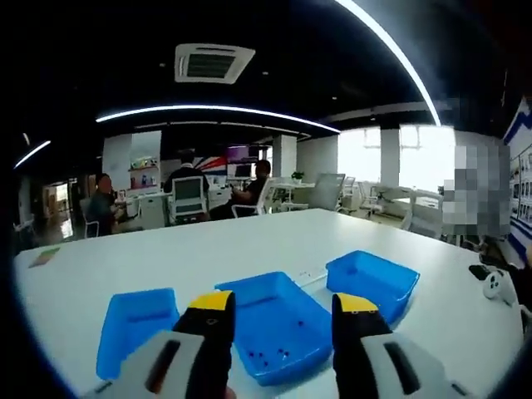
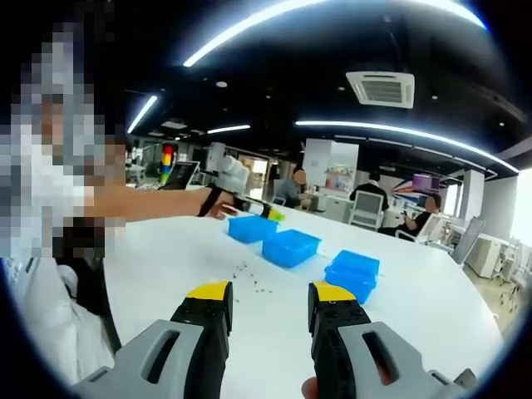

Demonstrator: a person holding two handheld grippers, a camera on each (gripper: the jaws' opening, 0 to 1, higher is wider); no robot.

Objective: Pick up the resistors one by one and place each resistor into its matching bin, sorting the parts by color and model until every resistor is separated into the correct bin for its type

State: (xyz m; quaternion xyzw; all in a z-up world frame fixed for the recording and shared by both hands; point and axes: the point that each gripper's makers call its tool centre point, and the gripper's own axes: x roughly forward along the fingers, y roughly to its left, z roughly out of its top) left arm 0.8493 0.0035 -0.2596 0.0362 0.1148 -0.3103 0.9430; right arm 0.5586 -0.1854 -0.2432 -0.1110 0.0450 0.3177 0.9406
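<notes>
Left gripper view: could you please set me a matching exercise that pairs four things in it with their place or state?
Things:
1. middle blue bin
2. white controller
3. greenish card
4. left tool

Places or states:
A. lying at the far left of the table as this view shows it
B. jaws apart, nothing held
C. small dark parts inside
D. on the table at the right of this view

Pairs: 1-C, 2-D, 3-A, 4-B
</notes>
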